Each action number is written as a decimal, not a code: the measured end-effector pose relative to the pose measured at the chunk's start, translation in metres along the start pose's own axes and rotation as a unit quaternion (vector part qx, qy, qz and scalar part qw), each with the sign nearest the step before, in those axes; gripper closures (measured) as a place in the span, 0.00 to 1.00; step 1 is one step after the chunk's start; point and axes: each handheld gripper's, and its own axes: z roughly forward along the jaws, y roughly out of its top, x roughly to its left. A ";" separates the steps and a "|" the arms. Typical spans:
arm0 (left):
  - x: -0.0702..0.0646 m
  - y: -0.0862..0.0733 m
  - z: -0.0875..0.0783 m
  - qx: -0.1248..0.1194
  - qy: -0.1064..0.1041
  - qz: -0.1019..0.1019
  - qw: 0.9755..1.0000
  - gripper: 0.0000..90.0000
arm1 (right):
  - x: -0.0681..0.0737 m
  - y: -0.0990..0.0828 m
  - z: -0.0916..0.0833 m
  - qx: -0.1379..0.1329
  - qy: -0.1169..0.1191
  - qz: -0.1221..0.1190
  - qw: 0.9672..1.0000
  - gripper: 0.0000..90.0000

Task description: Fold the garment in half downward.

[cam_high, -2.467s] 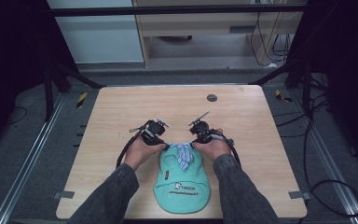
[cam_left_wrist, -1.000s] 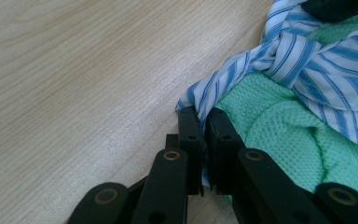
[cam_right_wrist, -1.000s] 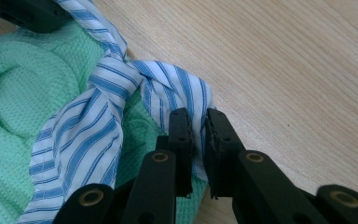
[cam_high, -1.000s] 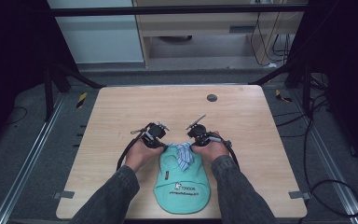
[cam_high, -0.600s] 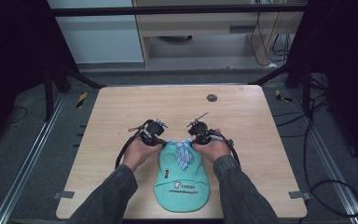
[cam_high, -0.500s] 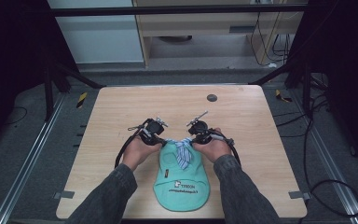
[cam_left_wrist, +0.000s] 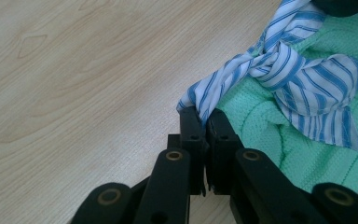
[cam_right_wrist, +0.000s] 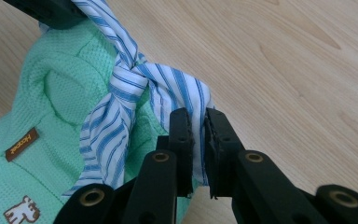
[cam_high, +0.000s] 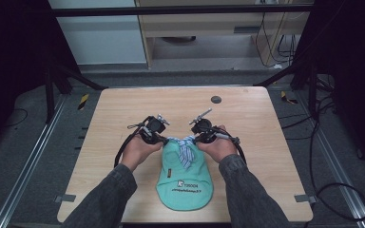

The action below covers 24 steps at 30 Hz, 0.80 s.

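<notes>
Left gripper (cam_left_wrist: 204, 122) is clamped on the left end of the blue-striped collar (cam_left_wrist: 279, 74), right at the far edge of the green knit garment (cam_high: 184, 178) lying near-centre on the wooden table (cam_high: 114, 118). Right gripper (cam_right_wrist: 196, 122) pinches the collar's right end, knot between them.

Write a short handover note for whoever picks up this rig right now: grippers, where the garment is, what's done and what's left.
Left gripper: shut on one side of the striped collar of the green knit garment.
Right gripper: shut on the other side of that collar.
The garment lies flat on the wooden table, near the person's edge, collar end away from the person and printed end nearest them. The collar's strips are tied in a knot at the middle.
Done: both sides of the collar are gripped, the knot sitting between them.
Left: probably lift, spread or fold the garment from the collar; keep both grips even so the knit does not skew.
</notes>
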 end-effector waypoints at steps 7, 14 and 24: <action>0.001 0.001 -0.004 0.001 0.002 0.005 1.000 0.97 | 0.001 0.003 -0.004 -0.004 -0.003 -0.009 1.000 0.91; 0.001 0.004 -0.008 -0.002 0.004 0.009 1.000 0.96 | 0.001 0.005 -0.006 -0.009 -0.006 -0.017 1.000 0.91; 0.001 0.008 -0.013 -0.007 0.009 0.014 1.000 0.96 | 0.000 0.007 -0.012 -0.022 -0.011 -0.026 0.999 0.91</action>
